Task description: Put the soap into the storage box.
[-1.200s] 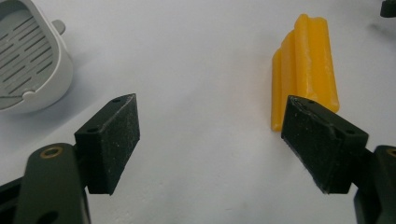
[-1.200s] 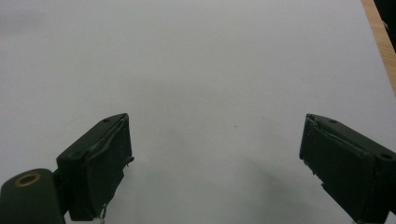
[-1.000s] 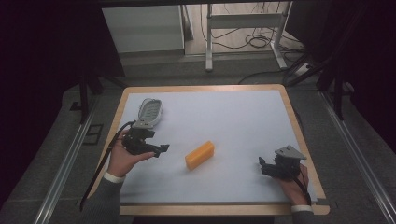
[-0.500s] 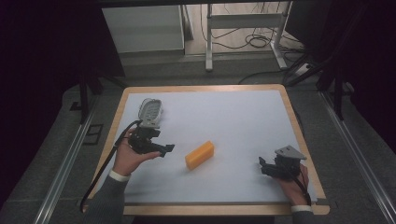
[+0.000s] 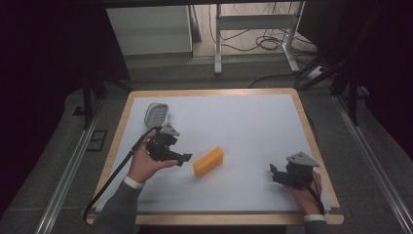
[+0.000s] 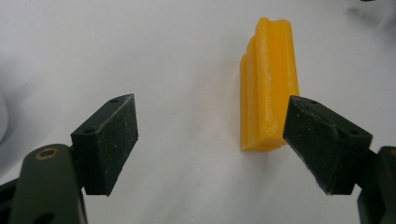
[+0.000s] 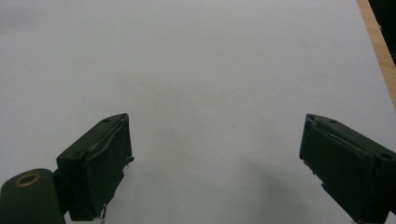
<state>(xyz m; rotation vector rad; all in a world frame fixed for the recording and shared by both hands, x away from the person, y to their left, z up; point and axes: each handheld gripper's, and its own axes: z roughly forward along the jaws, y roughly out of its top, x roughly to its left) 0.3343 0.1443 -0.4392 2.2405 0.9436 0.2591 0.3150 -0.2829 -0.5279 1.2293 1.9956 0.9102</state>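
The fingers (image 6: 109, 142) of the left gripper (image 6: 210, 140) are spread wide and grasp nothing, with the yellow block (image 6: 268, 84) seen off-centre between them, its near end just beside the right-hand pad. The block is not touched yet; it lies flat on the white table (image 5: 253, 122), a ridged, waxy-looking bar pointing away from the gripper's camera. From the high view the left gripper (image 5: 182, 158) is seen held low by the left hand (image 5: 146, 163), its tips close to the block (image 5: 208, 162) near the middle of the table. The right gripper's fingers (image 7: 95, 165) are likewise parted and empty over bare table, and that gripper (image 5: 273, 174) is held in the right hand (image 5: 307, 192) near the table's right edge, well apart from the block. A grey mesh object (image 5: 157, 114) lies behind the left hand, near the far left corner.

The main risk is judged to lie in the skewed approach: if the gripper is pushed forward as it stands, the block's end may be struck by the right-hand pad and shoved or spun across the smooth surface rather than enclosed. A closure on one corner alone could let the block twist out. The trailing cable (image 5: 109, 183) might also be snagged on the table edge.
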